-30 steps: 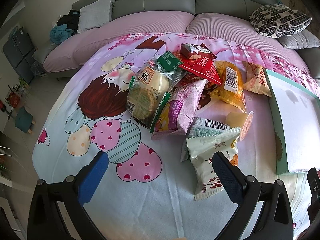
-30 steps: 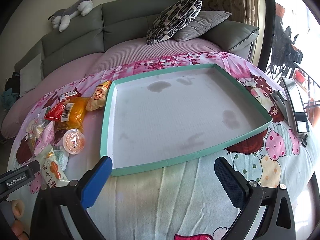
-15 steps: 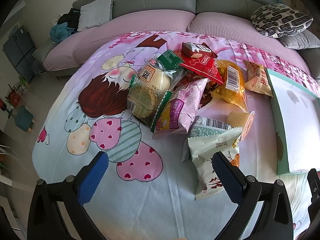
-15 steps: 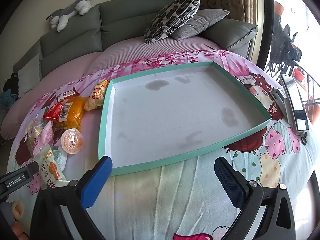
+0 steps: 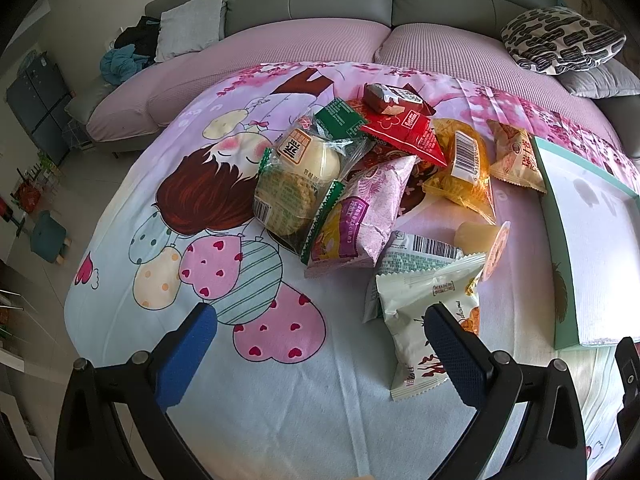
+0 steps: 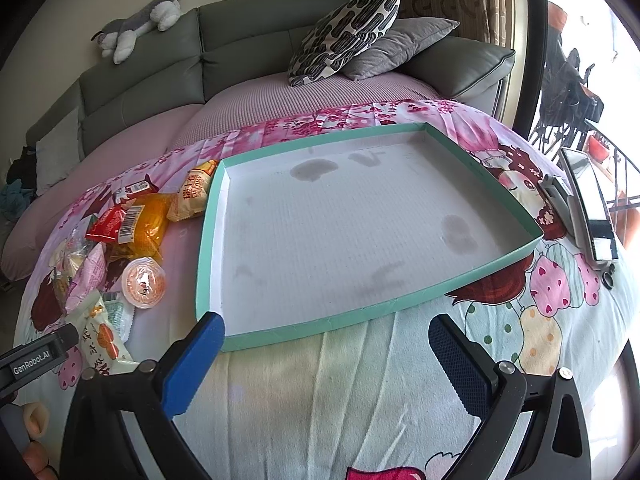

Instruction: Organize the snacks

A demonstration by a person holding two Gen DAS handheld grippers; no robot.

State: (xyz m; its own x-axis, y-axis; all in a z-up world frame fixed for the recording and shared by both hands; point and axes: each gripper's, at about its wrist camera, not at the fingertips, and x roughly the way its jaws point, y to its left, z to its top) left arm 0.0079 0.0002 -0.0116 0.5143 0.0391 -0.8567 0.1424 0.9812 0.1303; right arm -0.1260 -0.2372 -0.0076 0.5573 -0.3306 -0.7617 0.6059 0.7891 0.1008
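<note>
- Snacks lie in a loose heap on the cartoon blanket, in the upper middle of the left wrist frame and at the left edge of the right wrist frame; none of them is inside the tray.
- Grey sofa fills the top of both frames, with a patterned pillow at the upper right and a plush toy on its back at the upper left.
- Teal tray with a white bottom sits in the centre of the right wrist frame, just to the right of the heap.
- Left gripper is at the bottom of its frame with the blue pads wide apart, holding nothing; the right pad overlaps the white packet in the picture, but I cannot tell if it touches.
- Right gripper is at the bottom of its frame, also released and holding nothing, above the near rim of the tray.
- Pink packet rests in the middle of the heap, with a clear bun packet to its upper left.
- Orange packet and a red packet lie on the far side.
- Jelly cup lies on its side between the heap and the tray.
</note>
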